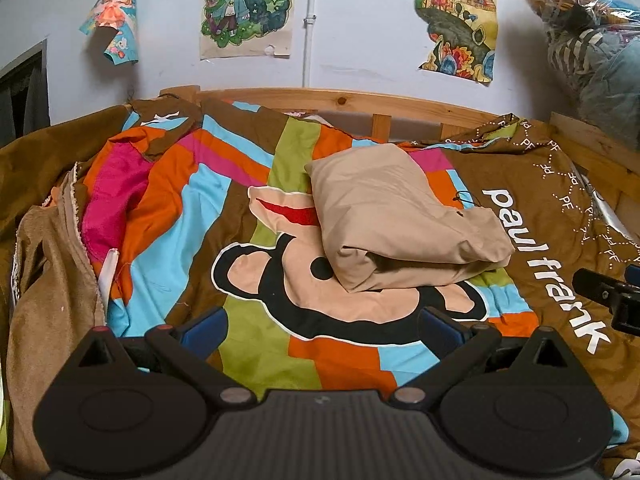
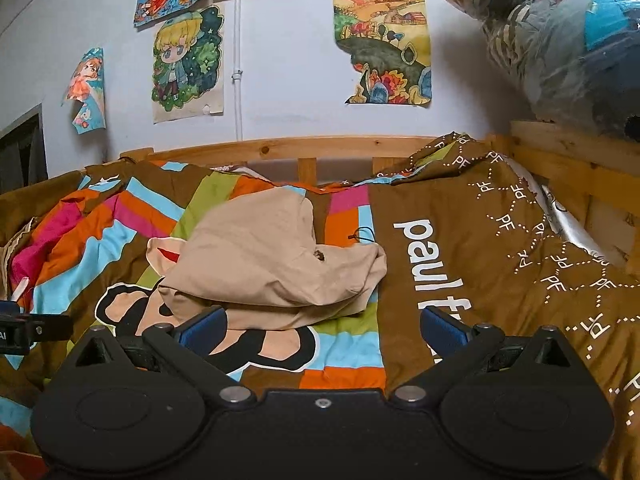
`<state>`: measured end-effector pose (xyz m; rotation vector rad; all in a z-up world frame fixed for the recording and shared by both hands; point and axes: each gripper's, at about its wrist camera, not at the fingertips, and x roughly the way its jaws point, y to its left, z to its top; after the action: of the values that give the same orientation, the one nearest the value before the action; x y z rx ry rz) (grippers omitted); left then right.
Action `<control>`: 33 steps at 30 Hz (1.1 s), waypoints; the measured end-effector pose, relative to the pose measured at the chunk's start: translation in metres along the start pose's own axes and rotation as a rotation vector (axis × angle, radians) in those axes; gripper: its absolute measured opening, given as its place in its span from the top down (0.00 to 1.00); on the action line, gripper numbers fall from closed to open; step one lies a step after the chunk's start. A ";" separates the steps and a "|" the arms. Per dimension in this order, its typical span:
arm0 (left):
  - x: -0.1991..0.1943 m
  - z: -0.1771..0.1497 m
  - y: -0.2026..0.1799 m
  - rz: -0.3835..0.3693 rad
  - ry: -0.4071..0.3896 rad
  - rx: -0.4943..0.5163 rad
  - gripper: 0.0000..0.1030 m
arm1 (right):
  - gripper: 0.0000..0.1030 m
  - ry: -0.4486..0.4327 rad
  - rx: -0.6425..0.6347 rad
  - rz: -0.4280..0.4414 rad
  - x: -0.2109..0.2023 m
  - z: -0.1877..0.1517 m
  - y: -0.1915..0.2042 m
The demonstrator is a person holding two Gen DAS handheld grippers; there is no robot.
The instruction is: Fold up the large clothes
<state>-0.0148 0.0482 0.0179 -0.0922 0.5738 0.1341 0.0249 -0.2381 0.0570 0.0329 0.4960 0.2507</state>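
A: Left gripper (image 1: 320, 326) status?
B: Fingers spread wide, nothing between them. Only the bedspread (image 1: 256, 336) shows in the gap. Blue pads (image 1: 206, 322) clear of any cloth.
A: Right gripper (image 2: 322, 326)?
B: Same, fingers wide apart and empty. The near edge of the garment sits just beyond the left pad (image 2: 204, 322), can't tell if it touches.
A: Where's the garment?
B: Beige folded garment (image 1: 400, 220) lies mid-bed on the bedspread, on top of the printed monkey face (image 1: 304, 280). Folded into a thick bundle, layers visible at the near edge. In the right wrist view it's dead ahead (image 2: 272, 260), small dark spot on its top face, thin dark cord lying at its far right side.
A: Around it?
B: White "paul frank" lettering (image 1: 548, 264) to its right. Rumpled tan fabric (image 1: 48, 280) heaped at the bed's left edge. Tip of the other gripper shows at the right edge of the left view (image 1: 608, 292).
A: Farther back?
B: Wooden bed rail (image 2: 304, 148), then a wall with cartoon posters (image 2: 186, 64). Plastic-wrapped bundle (image 2: 560, 40) on the upper right shelf.
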 end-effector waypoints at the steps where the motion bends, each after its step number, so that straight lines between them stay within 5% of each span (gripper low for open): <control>1: 0.000 0.000 0.000 0.000 -0.001 0.000 0.01 | 0.01 0.000 -0.001 0.000 0.000 0.000 0.000; 33: -0.002 0.000 0.000 0.002 -0.012 0.005 0.01 | 0.01 0.004 -0.006 0.004 0.001 0.000 0.000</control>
<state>-0.0161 0.0476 0.0194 -0.0862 0.5623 0.1356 0.0256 -0.2382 0.0570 0.0277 0.4994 0.2567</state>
